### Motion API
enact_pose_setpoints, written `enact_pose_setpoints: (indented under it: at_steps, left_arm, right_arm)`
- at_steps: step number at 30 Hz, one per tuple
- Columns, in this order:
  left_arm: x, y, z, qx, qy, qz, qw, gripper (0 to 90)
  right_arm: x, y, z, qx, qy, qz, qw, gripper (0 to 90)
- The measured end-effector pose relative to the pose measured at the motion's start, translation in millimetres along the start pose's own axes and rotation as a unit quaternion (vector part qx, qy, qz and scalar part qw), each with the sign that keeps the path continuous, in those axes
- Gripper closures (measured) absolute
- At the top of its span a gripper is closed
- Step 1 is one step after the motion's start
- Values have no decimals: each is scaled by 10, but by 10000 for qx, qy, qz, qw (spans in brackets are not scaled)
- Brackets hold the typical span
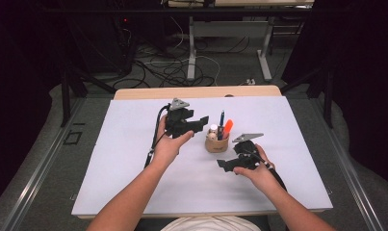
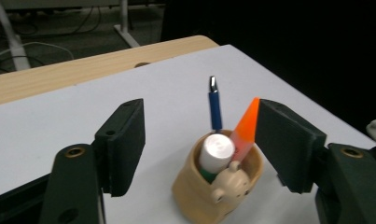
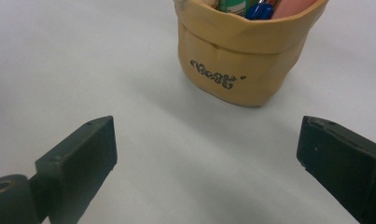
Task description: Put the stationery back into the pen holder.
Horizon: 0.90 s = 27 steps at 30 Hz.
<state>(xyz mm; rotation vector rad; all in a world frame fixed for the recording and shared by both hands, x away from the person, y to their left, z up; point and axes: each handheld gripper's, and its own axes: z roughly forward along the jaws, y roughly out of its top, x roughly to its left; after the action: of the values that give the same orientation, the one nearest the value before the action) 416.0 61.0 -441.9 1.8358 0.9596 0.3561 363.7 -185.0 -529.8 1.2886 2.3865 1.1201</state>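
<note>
A: White table top (image 1: 134, 163), wooden edge at the far side, cables on the floor beyond. What is in hand?

B: Something with the tan pen holder (image 1: 216, 143), I judge. It stands near the middle of the table, between the two grippers and touching neither. In it: a blue pen (image 2: 215, 109), an orange marker (image 2: 244, 130) and a white-capped tube (image 2: 216, 148).

A: And the grippers?

B: The left gripper (image 1: 201, 121) hangs above and just left of the holder, jaws spread wide and holding nothing; in the left gripper view the holder sits in the gap between them. The right gripper (image 1: 224, 165) is low, near the holder's front, also spread and empty.

A: So which step?

B: The approach, I'd say; nothing is grasped yet. The next move likely calls for lowering the left jaws around one upright item, or the holder itself, and closing squarely so the holder doesn't tip.
</note>
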Motion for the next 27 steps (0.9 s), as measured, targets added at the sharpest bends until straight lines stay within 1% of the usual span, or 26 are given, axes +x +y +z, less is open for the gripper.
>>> enact_pose_setpoints:
  at_steps: [1, 3, 4, 5, 6, 7, 8, 9, 10, 13, 16, 18, 20, 21, 22, 23, 24, 25, 26, 27]
  left_arm:
    - [18, -12, -12, -28, 22, 12, 10000, 313]
    - [55, -37, -46, 2, 81, 23, 10000, 302]
    - [74, -47, -69, 41, 89, 27, 9999, 297]
    - [91, -62, -85, 29, 88, 29, 10000, 292]
    - [106, -79, -97, 5, 101, 35, 9999, 289]
    - [121, -93, -118, 36, 118, 46, 9999, 288]
    - [135, -110, -131, 3, 168, 64, 9998, 286]
    - [153, -123, -154, 17, 175, 57, 9998, 283]
    - [169, -142, -170, -20, 192, 36, 9998, 279]
    - [222, -202, -227, 16, 241, -19, 9997, 262]
    - [284, -262, -272, 65, 238, -156, 9996, 217]
    - [317, -304, -294, 38, 299, -218, 9993, 184]
    - [355, -342, -331, 51, 305, -271, 9992, 160]
    - [367, -364, -343, 24, 327, -344, 9989, 157]
    - [386, -385, -357, 10, 348, -342, 9988, 152]
    - [402, -403, -378, 53, 364, -348, 9987, 143]
    - [414, -425, -394, 64, 399, -369, 9985, 121]
    - [428, -450, -405, 43, 421, -391, 9983, 88]
    - [448, -473, -423, 52, 447, -375, 9983, 67]
    - [468, -495, -447, 85, 475, -363, 9982, 60]
  right_arm:
    - [-4, -1, 0, 9, -22, -20, 10000, 46]
    - [-3, 0, -8, 54, -21, -1, 10000, 45]
    - [-5, -2, -5, 29, -25, 1, 10000, 46]
    - [-9, 7, -24, 194, -40, -21, 9998, 46]
    - [-8, 2, -13, 101, -46, -5, 9999, 45]
    - [-13, -4, 3, -41, -28, -20, 10000, 46]
    - [-15, 11, -30, 216, -69, -53, 9997, 45]
    - [-15, 0, -4, 10, -54, -25, 10000, 46]
    - [-15, 0, -2, 1, -49, -11, 10000, 46]
    - [-24, 0, -10, 11, -94, -28, 10000, 46]
    - [-31, 0, -12, 9, -88, 7, 10000, 46]
    - [-40, 0, -12, 12, -107, -16, 9999, 46]
    - [-44, 1, -14, 8, -113, -6, 9999, 46]
    - [-46, 2, -15, 4, -117, -4, 9999, 46]
    - [-49, 2, -17, -2, -120, -6, 9999, 46]
    - [-52, 3, -19, -1, -125, -2, 9999, 45]
    - [-54, 2, -19, -4, -136, 9, 9999, 46]
    - [-64, 3, -22, -8, -140, -30, 9999, 46]
    - [-67, 2, -21, -39, -138, -20, 9999, 45]
    - [-68, 4, -26, 1, -135, 4, 9999, 46]
